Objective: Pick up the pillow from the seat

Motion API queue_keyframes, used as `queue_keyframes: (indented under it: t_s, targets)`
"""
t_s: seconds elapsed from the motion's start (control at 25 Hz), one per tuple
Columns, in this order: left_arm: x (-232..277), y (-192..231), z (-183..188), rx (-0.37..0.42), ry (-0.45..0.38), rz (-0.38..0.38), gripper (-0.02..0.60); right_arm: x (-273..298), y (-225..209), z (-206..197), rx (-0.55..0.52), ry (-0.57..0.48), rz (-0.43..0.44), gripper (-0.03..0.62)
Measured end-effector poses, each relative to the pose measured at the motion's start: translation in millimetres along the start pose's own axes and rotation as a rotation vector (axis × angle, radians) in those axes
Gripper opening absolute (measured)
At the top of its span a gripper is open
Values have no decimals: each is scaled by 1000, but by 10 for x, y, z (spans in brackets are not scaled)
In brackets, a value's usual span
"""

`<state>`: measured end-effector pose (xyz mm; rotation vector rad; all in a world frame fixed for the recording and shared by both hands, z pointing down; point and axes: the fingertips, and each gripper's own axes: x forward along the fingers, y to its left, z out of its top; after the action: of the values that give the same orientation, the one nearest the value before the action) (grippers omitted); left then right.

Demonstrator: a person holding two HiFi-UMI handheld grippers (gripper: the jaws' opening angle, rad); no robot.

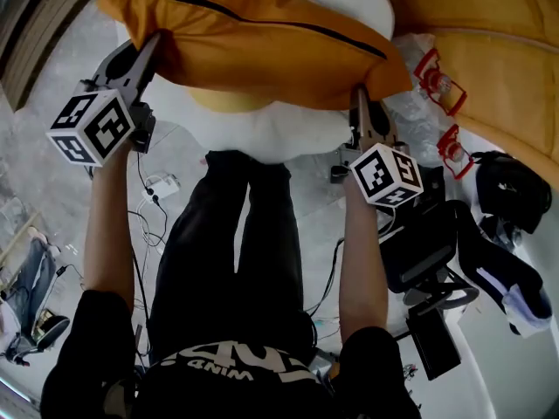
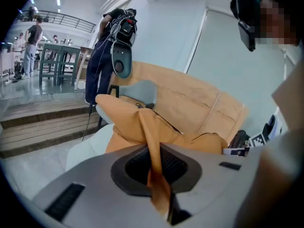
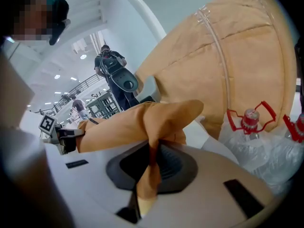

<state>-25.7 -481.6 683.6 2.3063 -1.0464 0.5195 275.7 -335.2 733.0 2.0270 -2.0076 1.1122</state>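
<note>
Your left gripper has its jaws pressed together on the left corner of the orange pillow; in the left gripper view a fold of the orange fabric runs straight down between the two dark pads, pinched tight. Your right gripper does the same at the right corner: in the right gripper view the corner bunches up just above the jaws, and a strip of the cover is clamped between them.

The pillow stretches left to right between your two grippers, its black zip facing up. It hangs over the white seat, just beyond your knees. You cannot tell from these views whether its underside is clear of the seat or touching it.

To the right, the chair's orange backrest curves round. Two water bottles with red handles sit wrapped in clear plastic just beside the pillow's right corner. Far off in the left gripper view, a person stands behind the chair
</note>
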Motion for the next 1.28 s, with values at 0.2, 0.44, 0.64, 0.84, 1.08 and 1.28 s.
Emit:
queue_keyframes:
  t_s: [0.2,0.44,0.64,0.84,1.08,1.28]
  targets:
    - [-561,-401,488,4,-34,-7,35,-614,314,564,-46,-21,36,48]
    - [-1486,-809,1043,39,-78,-18,35,-1456,890,1134,-91,-54,125,49]
    - [-2251,-1132,1427,86,-144,-23,31,-2045,1324,1497,-102,-92,157,48]
    - [-2703,-1409,1566,104,-205,-24,31,-2476,1527,1795,-128,-166,177,48]
    - [-3266,-1562,1739,94,-308,2,29,-2782,1898,2177,-194,-255,243,49]
    - [-3294,-1518,1862,99,-336,12,29,-2747,2004,2339,-214,-278,268,48]
